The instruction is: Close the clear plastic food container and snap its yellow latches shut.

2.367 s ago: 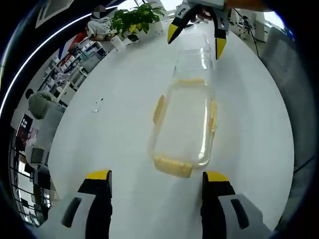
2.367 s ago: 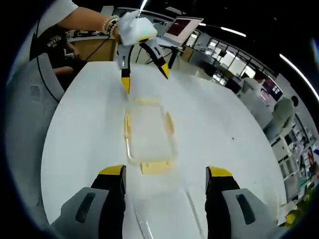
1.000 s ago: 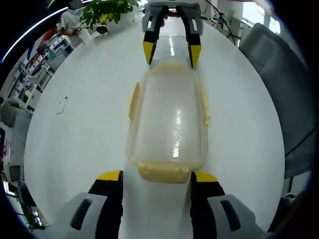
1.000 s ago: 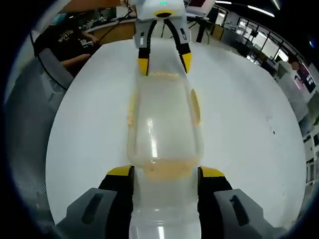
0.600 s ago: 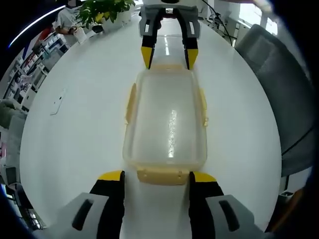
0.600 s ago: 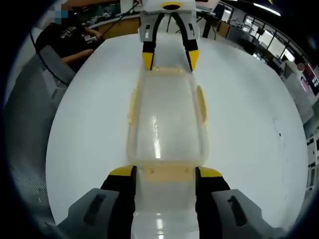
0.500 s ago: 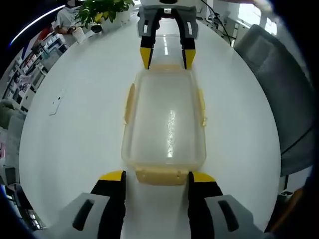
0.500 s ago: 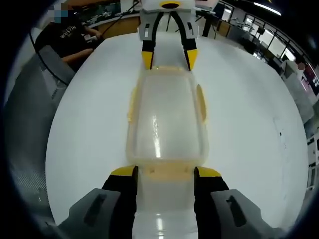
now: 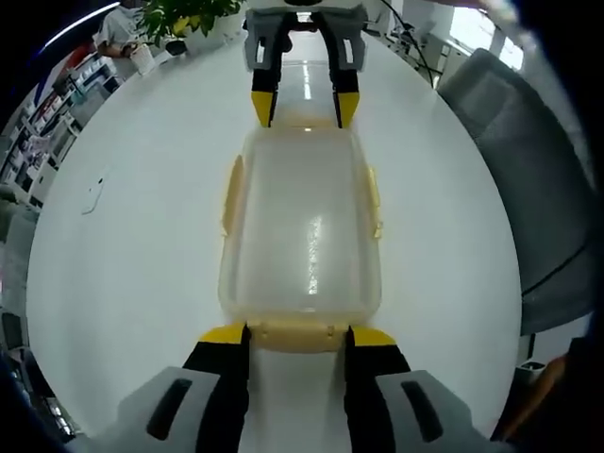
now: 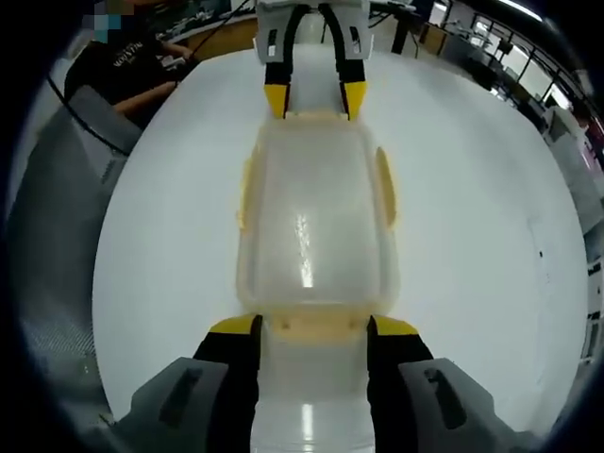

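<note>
Whether the latches on the container are snapped down cannot be told: the near end latch sits partly behind the left gripper, and the right gripper partly covers the other end latch. A small dark mark on the counter is too small to identify. A grey chair is cut by the edge.

clear container, yellow latches; white table; yellow-tipped tongs

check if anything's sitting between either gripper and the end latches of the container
Nothing visible. The left gripper straddles the near end latch of the container; the right gripper straddles the far end latch. Only bare table around.
</note>
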